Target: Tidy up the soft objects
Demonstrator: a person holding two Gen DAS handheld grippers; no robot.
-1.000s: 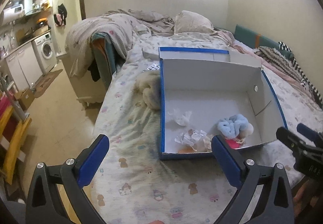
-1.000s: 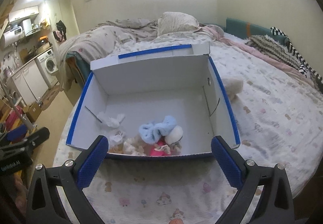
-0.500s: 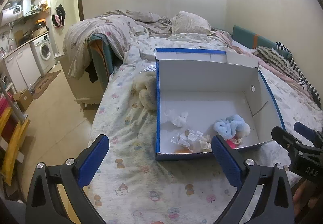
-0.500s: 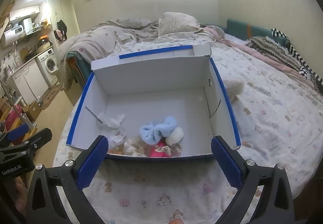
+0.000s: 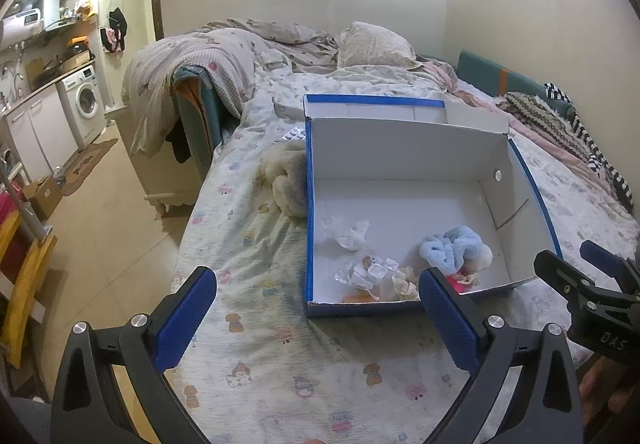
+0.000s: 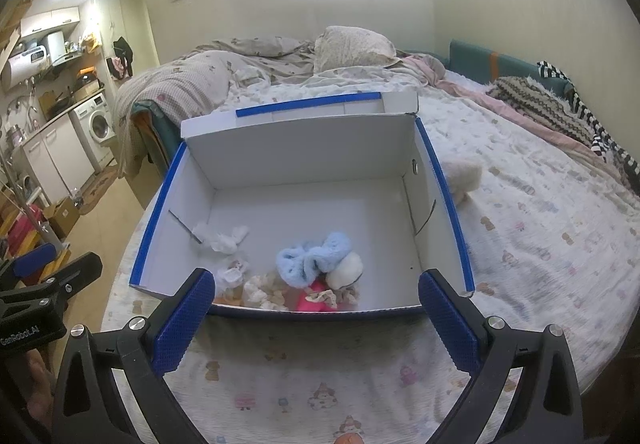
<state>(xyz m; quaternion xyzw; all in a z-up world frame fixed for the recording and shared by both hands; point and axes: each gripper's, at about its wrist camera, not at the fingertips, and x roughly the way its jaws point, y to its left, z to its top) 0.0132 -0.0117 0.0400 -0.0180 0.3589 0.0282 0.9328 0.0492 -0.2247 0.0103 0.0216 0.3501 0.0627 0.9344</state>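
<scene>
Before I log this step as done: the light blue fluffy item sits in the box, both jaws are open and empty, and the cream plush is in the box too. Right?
Not quite. The cream plush lies on the bed sheet outside the box, against its outer wall, as the left wrist view shows. The light blue fluffy item is in the box, and the jaws of the left gripper and right gripper stand open and empty.

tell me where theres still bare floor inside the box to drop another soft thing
The back half of the box floor is bare, from the rear wall forward to the light blue scrunchie, plus the front right corner by the right wall. The front edge is crowded: crumpled white piece, small cream bits and a pink item.
</scene>
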